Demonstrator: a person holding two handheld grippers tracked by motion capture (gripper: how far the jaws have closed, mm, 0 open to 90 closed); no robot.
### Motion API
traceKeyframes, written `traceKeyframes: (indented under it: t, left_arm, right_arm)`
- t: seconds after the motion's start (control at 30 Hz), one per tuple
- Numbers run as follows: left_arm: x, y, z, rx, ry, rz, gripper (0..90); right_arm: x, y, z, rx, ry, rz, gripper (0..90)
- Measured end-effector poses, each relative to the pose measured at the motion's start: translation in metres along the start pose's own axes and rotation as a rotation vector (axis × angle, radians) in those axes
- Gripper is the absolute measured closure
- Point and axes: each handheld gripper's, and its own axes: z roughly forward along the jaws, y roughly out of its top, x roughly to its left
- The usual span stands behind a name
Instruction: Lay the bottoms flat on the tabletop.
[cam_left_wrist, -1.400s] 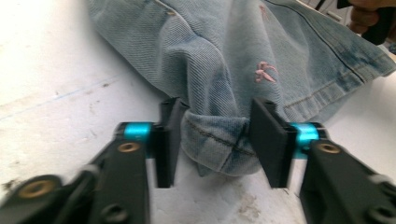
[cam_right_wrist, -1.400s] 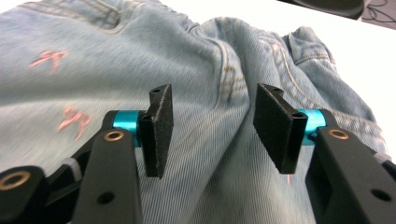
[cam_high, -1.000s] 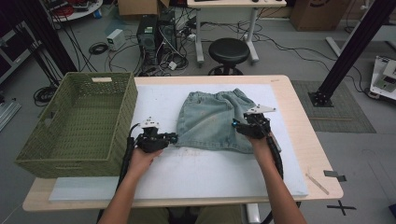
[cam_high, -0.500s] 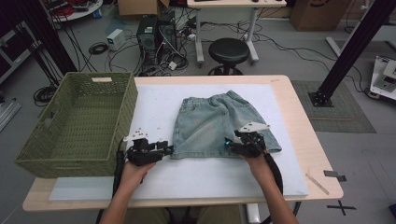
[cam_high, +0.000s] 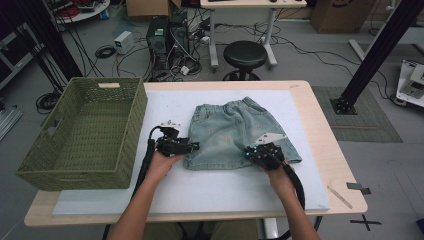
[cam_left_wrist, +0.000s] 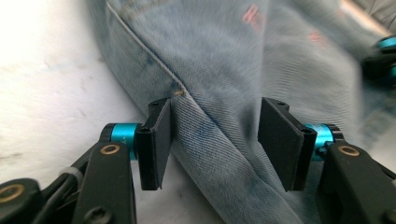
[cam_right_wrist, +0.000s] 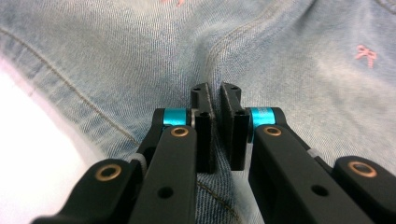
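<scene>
a light wooden table (cam_high: 320, 125) carries a white mat (cam_high: 210, 185), and behind it the grey floor holds tangled cables, a computer tower (cam_high: 159, 37) and a round black stool (cam_high: 245, 52). at the left of the mat sits a green woven basket (cam_high: 80, 135), rectangular and deep, its wall an open lattice. next to it the left gripper (cam_high: 192, 146) points at the lower left hem corner of the denim shorts (cam_high: 235, 130); in the left gripper view its flat black pads (cam_left_wrist: 156, 135) stand wide apart, released, with a fold of hem between them. the shorts lie flat mid-mat, pale washed blue twill with stitched seams, an elastic waist and small pink motifs. the right gripper (cam_high: 252, 152) is on the bottom hem near the right leg; in its own view its jaws are nearly together, pinching a ridge of denim.
</scene>
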Motion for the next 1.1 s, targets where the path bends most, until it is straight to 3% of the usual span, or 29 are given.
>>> traceKeyframes:
  t: [0.1, 0.13, 0.17, 0.2, 0.23, 0.3, 0.37, 0.43, 0.47, 0.5, 0.57, 0.63, 0.73, 0.77, 0.8, 0.83, 0.87, 0.9, 0.97, 1.0, 1.1]
  left_arm:
    - [-0.001, -0.001, 0.007, 0.006, 0.018, -0.003, 45.8]
    - [-0.002, -0.001, 0.007, 0.005, 0.027, 0.001, 54.0]
    - [-0.003, -0.001, 0.008, 0.01, 0.037, 0.012, 54.0]
    - [-0.004, -0.001, 0.008, 0.016, 0.029, 0.02, 72.0]
    - [-0.005, -0.001, 0.009, 0.017, 0.033, 0.025, 72.0]
    - [-0.009, 0.0, 0.007, 0.004, 0.052, 0.059, 79.1]
    - [-0.011, 0.0, 0.002, -0.048, 0.05, 0.044, 81.1]
    - [-0.009, 0.001, -0.006, -0.108, 0.028, 0.017, 81.7]
    - [-0.007, 0.002, -0.009, -0.135, 0.009, 0.005, 81.7]
    - [-0.003, 0.003, -0.013, -0.181, 0.004, -0.017, 81.8]
    - [-0.001, 0.003, -0.015, -0.206, -0.001, -0.026, 81.9]
    - [0.002, 0.005, -0.016, -0.25, 0.026, -0.034, 81.9]
    - [0.005, 0.007, -0.016, -0.255, 0.051, -0.033, 82.0]
    - [0.006, 0.007, -0.015, -0.257, 0.063, -0.035, 82.0]
    - [0.007, 0.008, -0.014, -0.258, 0.075, -0.036, 82.1]
    - [0.008, 0.008, -0.013, -0.259, 0.083, -0.032, 82.1]
    - [0.008, 0.008, -0.013, -0.261, 0.099, -0.025, 82.1]
    - [0.009, 0.009, -0.012, -0.267, 0.109, -0.023, 82.1]
    - [0.012, 0.01, -0.012, -0.278, 0.119, -0.029, 82.1]
    - [0.013, 0.01, -0.011, -0.278, 0.121, -0.03, 82.0]
    - [0.016, 0.01, -0.009, -0.266, 0.114, -0.039, 81.8]
  right_arm:
    - [-0.002, -0.004, -0.005, 0.007, -0.001, 0.003, 85.5]
    - [-0.004, -0.007, -0.007, 0.003, 0.014, 0.013, 84.2]
    - [-0.004, -0.007, -0.007, 0.003, 0.014, 0.013, 84.2]
    - [-0.005, -0.008, -0.006, -0.007, 0.025, 0.021, 74.1]
    - [-0.005, -0.008, -0.006, -0.007, 0.025, 0.021, 74.1]
    - [-0.006, -0.007, -0.008, -0.03, 0.028, 0.034, 64.8]
    - [-0.006, -0.008, -0.012, -0.055, 0.009, 0.039, 57.2]
    - [-0.013, -0.01, -0.021, -0.106, -0.043, 0.072, 45.7]
    - [-0.013, -0.01, -0.021, -0.106, -0.043, 0.072, 45.7]
    - [-0.022, -0.012, -0.021, -0.105, -0.072, 0.114, 42.0]
    - [-0.028, -0.011, -0.014, -0.075, -0.04, 0.146, 41.5]
    - [-0.027, -0.007, -0.004, -0.046, -0.009, 0.153, 43.5]
    - [-0.023, 0.002, 0.016, 0.029, -0.014, 0.104, 60.2]
    - [-0.023, 0.002, 0.016, 0.029, -0.014, 0.104, 60.2]
    - [-0.023, 0.004, 0.021, 0.048, -0.008, 0.096, 72.1]
    - [-0.021, 0.009, 0.027, 0.071, -0.03, 0.043, 90.0]
    - [-0.021, 0.009, 0.027, 0.071, -0.03, 0.043, 90.0]
    - [-0.021, 0.011, 0.029, 0.071, -0.066, 0.02, 90.0]
    - [-0.026, 0.014, 0.03, 0.063, -0.095, 0.028, 90.0]
    - [-0.03, 0.014, 0.029, 0.057, -0.113, 0.043, 90.0]
    - [-0.043, 0.014, 0.03, 0.056, -0.087, 0.114, 89.9]
